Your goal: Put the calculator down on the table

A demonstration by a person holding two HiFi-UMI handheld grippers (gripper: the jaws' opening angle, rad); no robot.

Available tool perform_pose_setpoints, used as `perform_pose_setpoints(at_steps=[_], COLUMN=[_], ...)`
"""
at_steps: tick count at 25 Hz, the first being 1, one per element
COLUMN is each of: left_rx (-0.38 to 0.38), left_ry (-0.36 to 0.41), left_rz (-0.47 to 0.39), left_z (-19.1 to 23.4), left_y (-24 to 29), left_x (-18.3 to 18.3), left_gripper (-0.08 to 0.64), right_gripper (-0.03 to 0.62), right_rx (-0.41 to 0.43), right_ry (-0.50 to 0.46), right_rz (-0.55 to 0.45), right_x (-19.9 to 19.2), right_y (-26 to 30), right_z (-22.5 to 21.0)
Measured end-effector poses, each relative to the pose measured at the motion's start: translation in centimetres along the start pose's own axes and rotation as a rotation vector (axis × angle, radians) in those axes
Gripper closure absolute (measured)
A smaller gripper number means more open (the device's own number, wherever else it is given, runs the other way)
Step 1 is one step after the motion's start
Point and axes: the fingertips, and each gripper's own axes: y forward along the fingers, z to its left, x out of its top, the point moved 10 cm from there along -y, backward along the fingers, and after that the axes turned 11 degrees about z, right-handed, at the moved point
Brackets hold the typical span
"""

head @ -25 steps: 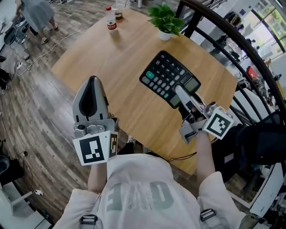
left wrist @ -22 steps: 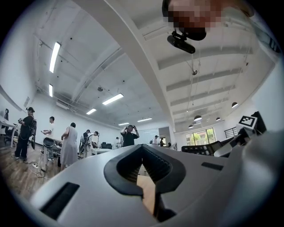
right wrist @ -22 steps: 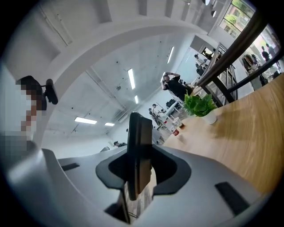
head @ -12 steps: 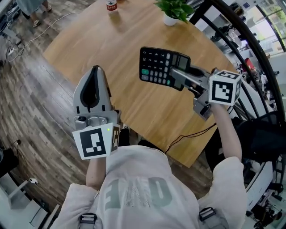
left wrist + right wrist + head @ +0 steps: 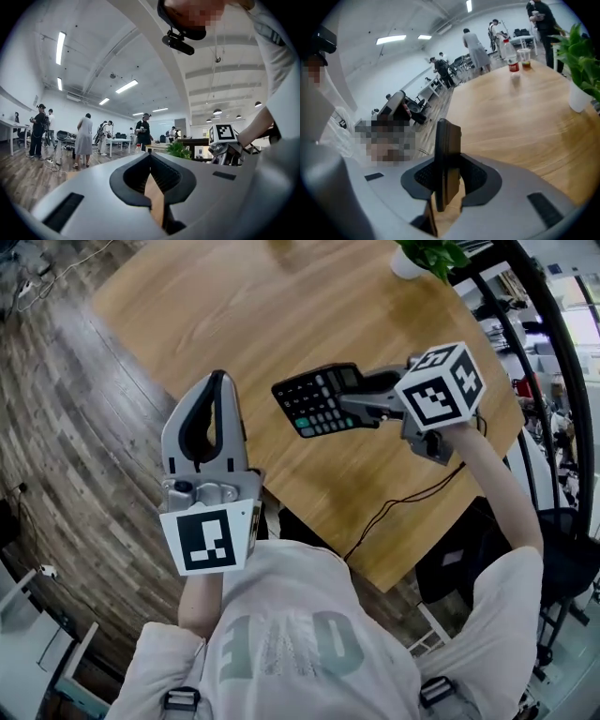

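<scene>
The calculator (image 5: 314, 401) is not down yet. The right gripper (image 5: 354, 405) pinches its display end between its fingers and holds it tilted, apparently clear of the desk (image 5: 216, 306) and toward the near right edge, so lowering and releasing remain. The head view shows the keys, the right gripper view only its thin edge; the left gripper (image 5: 217, 381), fingers pressed together on nothing, hangs by the desk's near edge.

Surface (image 5: 234, 315) mostly bare wood, with wide free room across the middle and left edge. Potted plant (image 5: 427, 254) blocks far right corner. Bottle (image 5: 512, 58) and cup (image 5: 526, 58) sit by far edge. Black railing (image 5: 562, 371) hems right edge. Cable (image 5: 403, 501) drapes off near edge.
</scene>
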Motion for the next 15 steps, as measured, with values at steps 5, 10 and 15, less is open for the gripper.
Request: perform_pose_setpoints(at_steps=[5,10,15], left_rx=[0.058,0.094,0.135], left_ry=[-0.041,-0.015,-0.029], left_rz=[0.057,0.093,0.120], left_z=[2.7,2.1,2.8], left_y=[0.8,1.4,1.5], left_x=[-3.1,-6.4,-7.2], left_gripper=[0.551,0.551,0.551], right_gripper=[0.477,0.477,0.477], right_rx=[0.099,0.156,0.207], right_ry=[-0.019,-0.013,-0.005], right_rz=[0.174,0.241,0.279], right_x=[2.6,1.6,2.3], right_y=[5.7,9.4,10.3], right_z=[-2.1,-4.9,-6.0])
